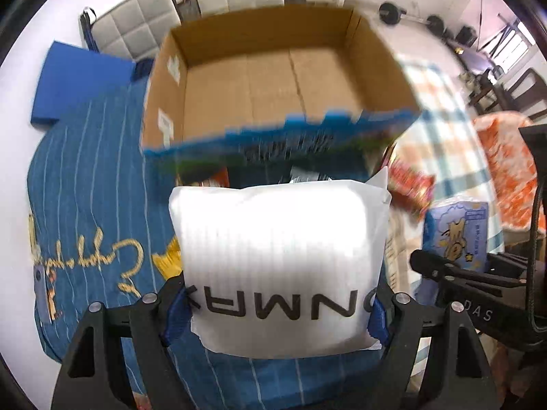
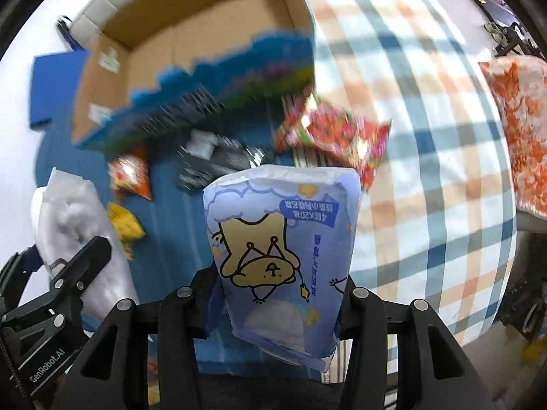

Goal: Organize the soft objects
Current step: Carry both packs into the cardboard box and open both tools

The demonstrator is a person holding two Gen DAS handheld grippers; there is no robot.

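My left hand-held gripper [image 1: 278, 311] clamps a white plastic pack with dark lettering [image 1: 280, 259]; my right hand-held gripper [image 2: 278, 302] squeezes a light-blue tissue pack printed with a cartoon bear [image 2: 280, 256]. Only the right view shows the red snack bag [image 2: 333, 135] and yellow packet [image 2: 124, 223] on the blue striped cloth [image 1: 99, 188]. The open cardboard box [image 1: 273, 85] ahead holds nothing. The checked cloth [image 2: 427, 171] beside it lies bare.

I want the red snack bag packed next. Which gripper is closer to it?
Right. The right gripper, clamping the blue tissue pack, hangs just below the red snack bag; the left gripper, holding the white pack, is farther aside.
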